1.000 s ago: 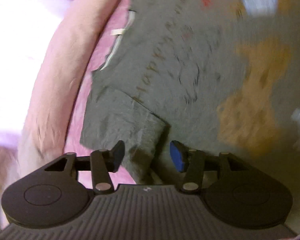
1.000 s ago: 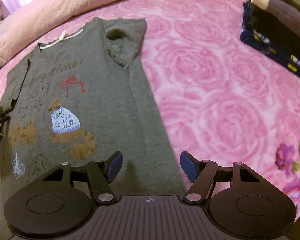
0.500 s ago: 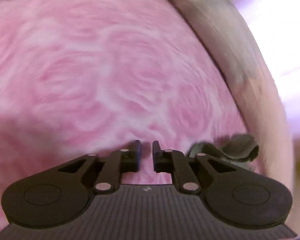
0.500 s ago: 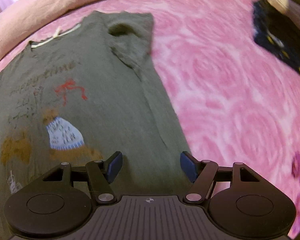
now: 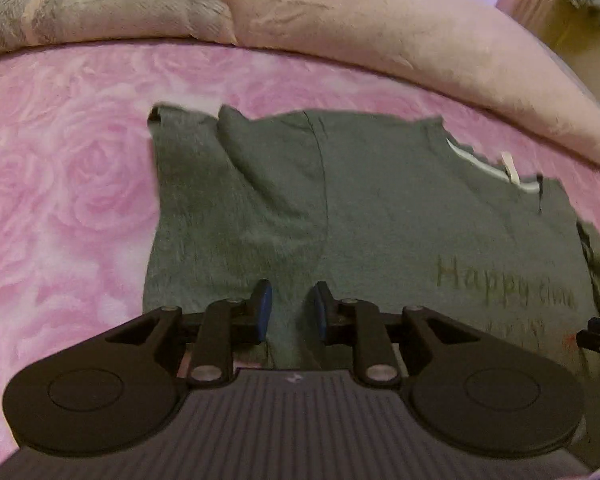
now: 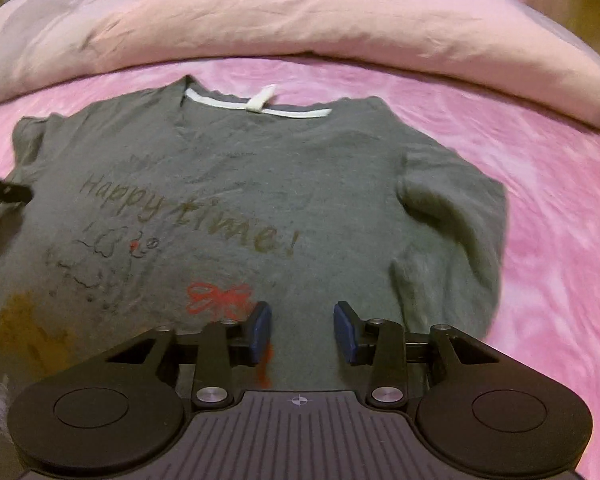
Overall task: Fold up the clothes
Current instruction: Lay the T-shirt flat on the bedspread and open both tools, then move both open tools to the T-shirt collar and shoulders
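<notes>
grey t-shirt (image 6: 236,184) back under left tongs (image 5: 288,312), reopened since earlier; right tongs (image 6: 302,330) still open.

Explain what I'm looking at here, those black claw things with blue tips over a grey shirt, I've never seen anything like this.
Those are two hand-held grippers, one in each of a person's hands, each with a camera looking along its two fingers. One picture comes from the left gripper, the other from the right gripper. Both are open and hold nothing. A grey T-shirt printed "Happy time!" lies front up on a pink rose-patterned bedspread, with a pale pink duvet bunched beyond its collar. The sleeve on the right is folded in over the body. The job is folding it.
</notes>
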A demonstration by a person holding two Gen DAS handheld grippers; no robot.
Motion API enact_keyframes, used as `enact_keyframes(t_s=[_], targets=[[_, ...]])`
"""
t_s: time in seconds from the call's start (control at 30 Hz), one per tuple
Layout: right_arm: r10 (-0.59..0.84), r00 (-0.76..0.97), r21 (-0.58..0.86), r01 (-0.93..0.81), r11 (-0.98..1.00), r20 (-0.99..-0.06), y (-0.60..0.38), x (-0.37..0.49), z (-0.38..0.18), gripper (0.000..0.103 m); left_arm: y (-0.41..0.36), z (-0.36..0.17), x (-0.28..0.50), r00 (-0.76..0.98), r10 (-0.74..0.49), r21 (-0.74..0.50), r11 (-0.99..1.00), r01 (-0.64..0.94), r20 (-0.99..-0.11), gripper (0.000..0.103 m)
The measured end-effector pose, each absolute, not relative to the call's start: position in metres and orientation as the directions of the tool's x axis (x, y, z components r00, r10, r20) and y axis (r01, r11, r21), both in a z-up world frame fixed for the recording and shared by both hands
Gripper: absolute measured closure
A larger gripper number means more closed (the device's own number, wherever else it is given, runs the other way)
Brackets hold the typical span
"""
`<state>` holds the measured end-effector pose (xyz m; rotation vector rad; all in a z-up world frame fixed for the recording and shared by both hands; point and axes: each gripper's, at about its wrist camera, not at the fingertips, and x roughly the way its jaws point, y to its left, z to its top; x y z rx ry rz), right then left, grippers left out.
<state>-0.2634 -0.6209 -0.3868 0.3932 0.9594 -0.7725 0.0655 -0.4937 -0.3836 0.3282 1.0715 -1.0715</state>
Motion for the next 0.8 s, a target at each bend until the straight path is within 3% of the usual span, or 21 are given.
enact_keyframes(t_s=[0.07,0.13,0.2,0.27,0.43,0.53,0.67,0.73,0.8], targets=[[-0.481,0.301,-0.096,0.762,0.640,-0.823,-0.636,-0.275,-0.389,0.064,-0.506,-0.386,0.058,0.060,-0.533,-0.219,0.443,0.869,-0.844,0.084],[-0.629,0.023,-0.279,0.883,0.377,-0.777,-0.656,-0.305,-0.386,0.064,-0.505,-0.387,0.061,0.081,-0.517,-0.195,0.458,0.867,-0.852,0.084],[-0.579,-0.191,-0.261,0.965,0.039,-0.793,-0.676,-0.361,-0.379,0.052,-0.498,-0.387,0.063,0.097,-0.507,-0.183,0.475,0.861,-0.856,0.084],[-0.495,-0.225,-0.142,0.969,-0.200,-0.839,-0.677,-0.411,-0.369,0.052,-0.498,-0.384,0.066,0.105,-0.500,-0.187,0.500,0.846,-0.860,0.082],[-0.548,0.006,0.052,0.996,-0.069,-0.837,-0.666,-0.431,-0.354,0.052,-0.503,-0.380,0.064,0.102,-0.511,-0.209,0.514,0.832,-0.853,0.081],[-0.595,0.124,0.064,0.991,0.121,-0.794,-0.671,-0.406,-0.350,0.052,-0.516,-0.382,0.063,0.098,-0.516,-0.198,0.488,0.850,-0.851,0.081],[-0.515,0.222,0.079,0.955,0.285,-0.828,-0.690,-0.381,-0.374,0.052,-0.539,-0.389,0.064,0.100,-0.512,-0.163,0.444,0.881,-0.853,0.081],[-0.541,0.024,-0.094,0.977,0.191,-0.841,-0.704,-0.381,-0.383,0.052,-0.549,-0.392,0.069,0.131,-0.499,-0.121,0.440,0.890,-0.856,0.085],[-0.565,-0.049,-0.091,0.995,0.047,-0.824,-0.720,-0.396,-0.371,0.052,-0.555,-0.389,0.080,0.146,-0.518,-0.118,0.442,0.889,-0.843,0.085]])
